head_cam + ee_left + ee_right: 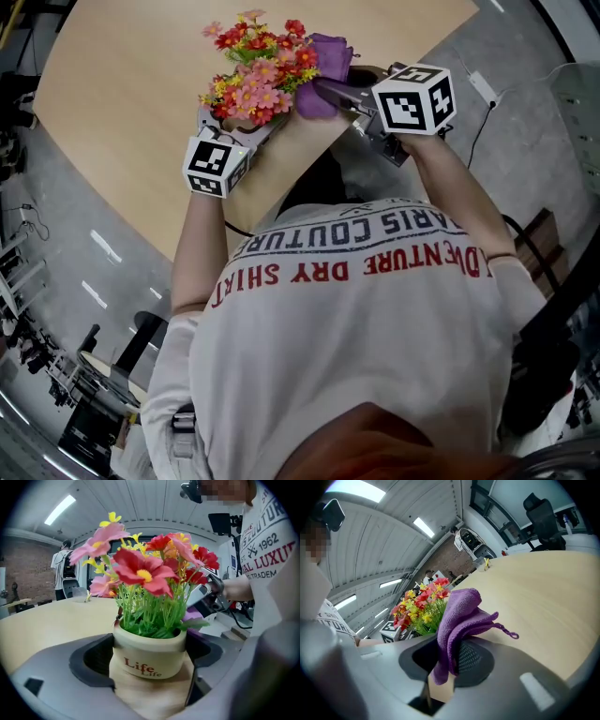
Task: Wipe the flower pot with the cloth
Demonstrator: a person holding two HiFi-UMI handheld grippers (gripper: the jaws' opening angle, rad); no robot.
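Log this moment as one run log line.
left claw: shut on flower pot | right claw: shut on cloth | cloth beside flowers | pot contact: unclear

Big light wood table (pixel 122 112) under left gripper (pixel 147 662) and right gripper (pixel 440 660), round edge. Grey floor (pixel 84 272) low down around table, bright streaks on it. White plug strip (pixel 483 87) with black wire on floor, out to side of right gripper. Far ahead of left gripper: brick wall (pixel 28 566), person (pixel 60 564) standing. White ribbed ceiling (pixel 140 503) high above, long bright lights (pixel 60 509). Far ahead of right gripper: black chair (pixel 543 520), dark windows (pixel 497 506).
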